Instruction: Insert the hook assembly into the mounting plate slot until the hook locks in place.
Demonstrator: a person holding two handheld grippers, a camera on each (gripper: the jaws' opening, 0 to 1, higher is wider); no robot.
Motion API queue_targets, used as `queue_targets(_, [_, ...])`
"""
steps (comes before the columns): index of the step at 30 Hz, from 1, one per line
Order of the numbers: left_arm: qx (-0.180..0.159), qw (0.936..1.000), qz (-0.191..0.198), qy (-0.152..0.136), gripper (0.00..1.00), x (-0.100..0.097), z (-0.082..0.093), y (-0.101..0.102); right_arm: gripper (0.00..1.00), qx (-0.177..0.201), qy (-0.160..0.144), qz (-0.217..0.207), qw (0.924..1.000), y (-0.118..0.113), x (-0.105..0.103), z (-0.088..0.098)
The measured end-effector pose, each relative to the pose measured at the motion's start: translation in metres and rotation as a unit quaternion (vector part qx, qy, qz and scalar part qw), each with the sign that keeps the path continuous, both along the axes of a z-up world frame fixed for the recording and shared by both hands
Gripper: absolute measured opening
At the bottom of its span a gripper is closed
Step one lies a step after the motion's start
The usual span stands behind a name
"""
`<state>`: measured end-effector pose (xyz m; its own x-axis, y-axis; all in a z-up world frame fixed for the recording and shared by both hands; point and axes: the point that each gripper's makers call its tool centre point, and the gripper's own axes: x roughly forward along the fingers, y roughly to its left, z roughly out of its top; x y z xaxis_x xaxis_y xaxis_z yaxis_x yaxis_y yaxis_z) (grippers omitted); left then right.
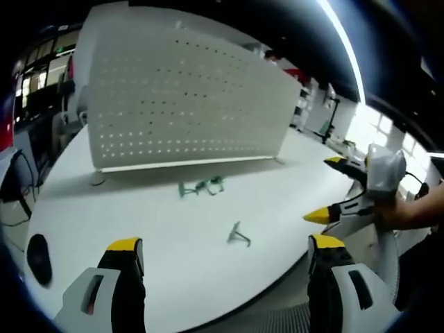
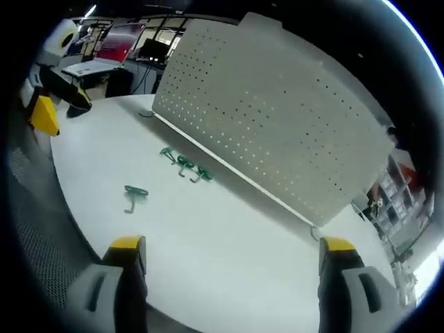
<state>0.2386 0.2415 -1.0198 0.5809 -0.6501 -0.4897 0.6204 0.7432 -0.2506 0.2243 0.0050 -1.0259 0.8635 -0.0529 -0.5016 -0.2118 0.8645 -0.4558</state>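
Observation:
A white perforated mounting plate (image 1: 184, 100) stands upright on the white table (image 1: 139, 222); the right gripper view has it too (image 2: 277, 118). A single green hook (image 1: 238, 236) lies on the table in front of it, also seen as a green hook (image 2: 133, 195). A cluster of green hooks (image 1: 202, 187) lies closer to the plate's foot (image 2: 184, 165). My left gripper (image 1: 225, 253) is open above the table's near edge, nothing between its jaws. My right gripper (image 2: 232, 250) is open too, and shows from the side (image 1: 334, 189), empty, held by a hand.
A black round object (image 1: 38, 258) lies at the table's left edge. A laptop (image 2: 104, 55) and monitors stand on a desk beyond the table. Shelving and a window are at the far right (image 1: 361, 128). Grey floor lies below the table's rim.

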Motion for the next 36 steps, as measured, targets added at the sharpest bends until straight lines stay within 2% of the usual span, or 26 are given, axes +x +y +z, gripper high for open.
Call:
queue_targets(4, [-0.002,1.0000,0.002,0.005,1.00,-0.001,-0.001,0.001,1.00,0.001,0.015,0.011,0.9998,0.005,-0.002,-0.006])
queue_targets(8, [0.002,1.0000,-0.003,0.008,1.00,-0.001,-0.003,-0.001,1.00,0.032,0.014,0.007,0.9993,0.008,-0.001,-0.008])
queue_targets(24, [0.005,0.9999,-0.004,0.008,0.99,-0.002,-0.003,0.000,0.99,0.091,0.025,0.015,0.9955,0.021,-0.002,-0.014])
queue_targets(27, [0.002,1.0000,-0.003,0.006,0.98,-0.002,-0.002,0.000,0.89,0.104,0.038,0.029,0.9934,0.029,-0.005,-0.015])
queue_targets(28, [0.005,1.0000,-0.004,0.006,0.97,-0.002,-0.003,0.000,0.83,0.114,0.011,0.054,0.9919,0.038,-0.001,-0.003])
queue_targets(29, [0.014,0.9998,-0.009,0.006,0.97,-0.002,-0.006,-0.001,0.78,0.128,0.001,0.073,0.9891,0.047,-0.002,0.003])
queue_targets(30, [0.016,0.9998,-0.012,0.006,0.97,-0.003,-0.006,-0.001,0.77,0.135,0.013,0.074,0.9880,0.051,-0.004,0.000])
queue_targets(32, [0.017,0.9997,-0.015,0.004,0.97,-0.004,-0.005,-0.002,0.79,0.125,0.053,0.100,0.9857,0.061,-0.006,-0.012])
queue_targets(33, [0.017,0.9997,-0.015,0.002,0.96,-0.004,-0.004,-0.001,0.77,0.125,0.057,0.111,0.9843,0.066,-0.004,-0.014])
queue_targets(34, [0.017,0.9998,-0.014,0.001,0.96,-0.004,-0.003,0.000,0.73,0.130,0.065,0.123,0.9817,0.071,-0.002,-0.016])
queue_targets(35, [0.015,0.9998,-0.013,0.001,0.96,-0.004,-0.002,0.000,0.64,0.137,0.085,0.143,0.9766,0.080,-0.001,-0.021])
queue_targets(36, [0.010,0.9999,-0.009,0.001,0.96,-0.004,-0.001,0.001,0.57,0.135,0.094,0.147,0.9754,0.083,0.001,-0.023])
